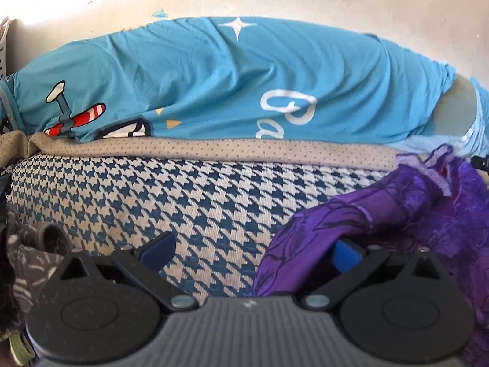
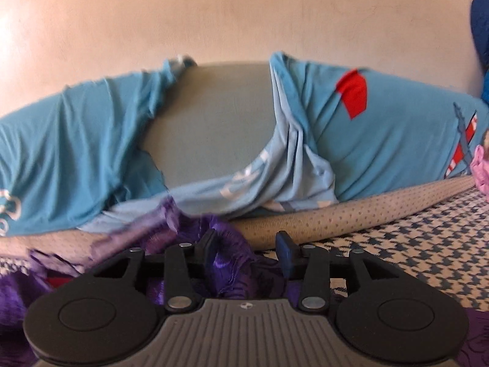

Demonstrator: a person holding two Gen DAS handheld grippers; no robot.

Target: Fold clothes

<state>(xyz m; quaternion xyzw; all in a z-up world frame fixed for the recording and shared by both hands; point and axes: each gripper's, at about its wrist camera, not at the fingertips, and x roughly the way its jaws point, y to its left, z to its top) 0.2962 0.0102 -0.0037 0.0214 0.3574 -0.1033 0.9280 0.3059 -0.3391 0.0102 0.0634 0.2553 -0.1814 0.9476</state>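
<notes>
A purple garment lies crumpled on the houndstooth-patterned surface at the right of the left wrist view. My left gripper stands wide open; a fold of the purple cloth drapes over its right finger, and the left finger is bare. In the right wrist view the same purple garment bunches up between the fingers of my right gripper. Its jaws stand partly apart, and the right finger does not press on the cloth.
A long cushion in a blue cartoon-print cover lies along the wall behind, its grey-green inside showing through a gap. A dotted beige cloth runs under it. A grey patterned garment sits at the left, pink cloth at the right.
</notes>
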